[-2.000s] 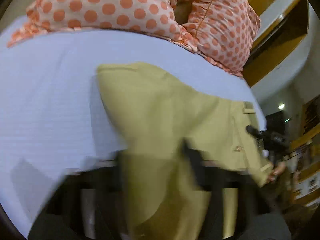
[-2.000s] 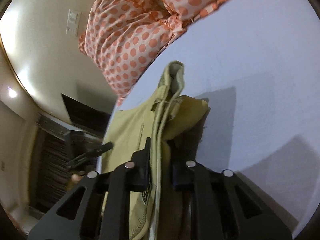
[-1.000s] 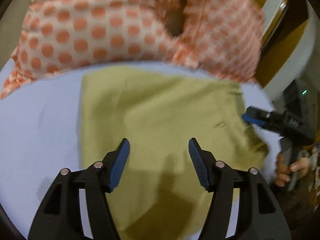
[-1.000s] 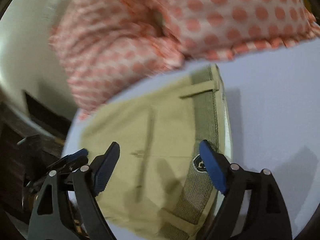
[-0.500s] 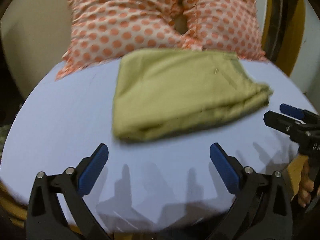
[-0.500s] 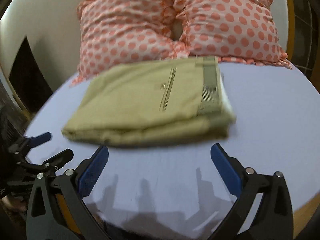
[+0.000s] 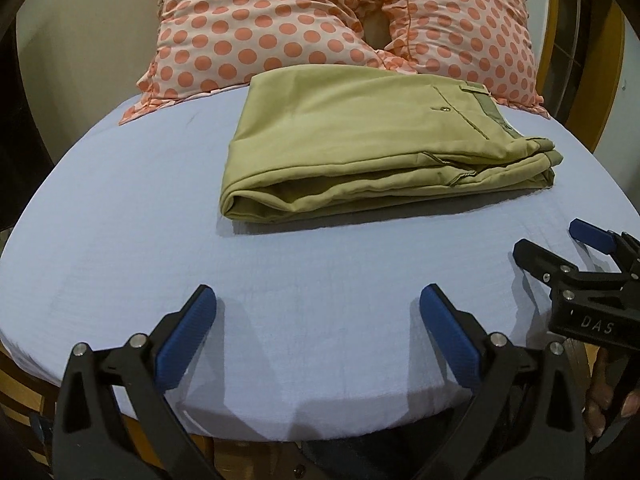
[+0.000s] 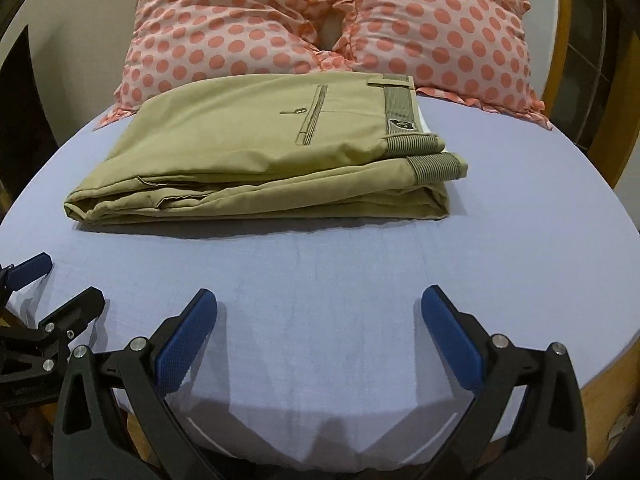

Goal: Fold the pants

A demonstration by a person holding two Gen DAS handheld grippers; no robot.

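The olive-khaki pants point(image 7: 360, 140) lie folded in a flat stack on the lilac sheet, near the pillows; they also show in the right wrist view point(image 8: 260, 148), waistband to the right. My left gripper point(image 7: 318, 312) is open and empty, held back over the bed's near edge. My right gripper point(image 8: 320, 316) is open and empty, also well short of the pants. Each gripper shows in the other's view: the right one point(image 7: 560, 248) at the right edge, the left one point(image 8: 60, 284) at the left edge.
Two orange-dotted pillows point(image 7: 320, 28) lean behind the pants, also in the right wrist view point(image 8: 320, 24). The lilac sheet point(image 7: 120, 208) covers the bed. A yellow wooden frame point(image 8: 564, 40) stands at the right. A wall is behind.
Both grippers let go of the pants, opened wide and drew back to the near edge of the bed. The pants now lie folded and still.
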